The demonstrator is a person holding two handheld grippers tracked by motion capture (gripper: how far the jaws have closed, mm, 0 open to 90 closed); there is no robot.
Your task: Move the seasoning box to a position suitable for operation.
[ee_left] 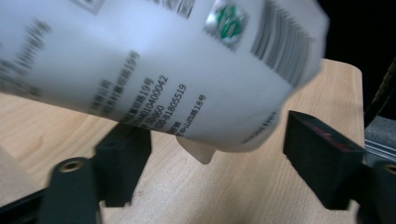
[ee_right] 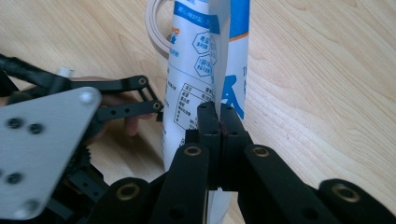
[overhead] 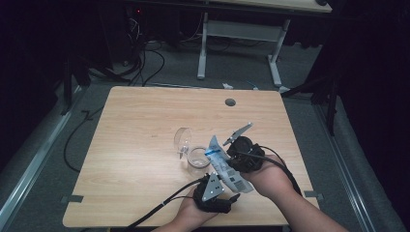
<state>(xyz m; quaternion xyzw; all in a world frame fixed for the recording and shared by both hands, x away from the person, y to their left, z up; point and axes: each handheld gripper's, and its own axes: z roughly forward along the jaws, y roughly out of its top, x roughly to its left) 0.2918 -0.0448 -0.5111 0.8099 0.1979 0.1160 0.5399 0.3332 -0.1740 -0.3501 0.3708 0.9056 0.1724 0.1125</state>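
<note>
Right hand-held gripper (ee_right: 219,116) pinched the pouch (overhead: 223,166) over the glass (overhead: 198,160); left hand-held gripper (ee_left: 210,163), spread, should steady its bottom end.

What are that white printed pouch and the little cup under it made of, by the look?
The pouch looks like thin, flexible plastic film, white and slightly glossy: its edge folds flat between the right tongs. The cup seems clear glass or hard plastic; the tabletop shows through it.
</note>
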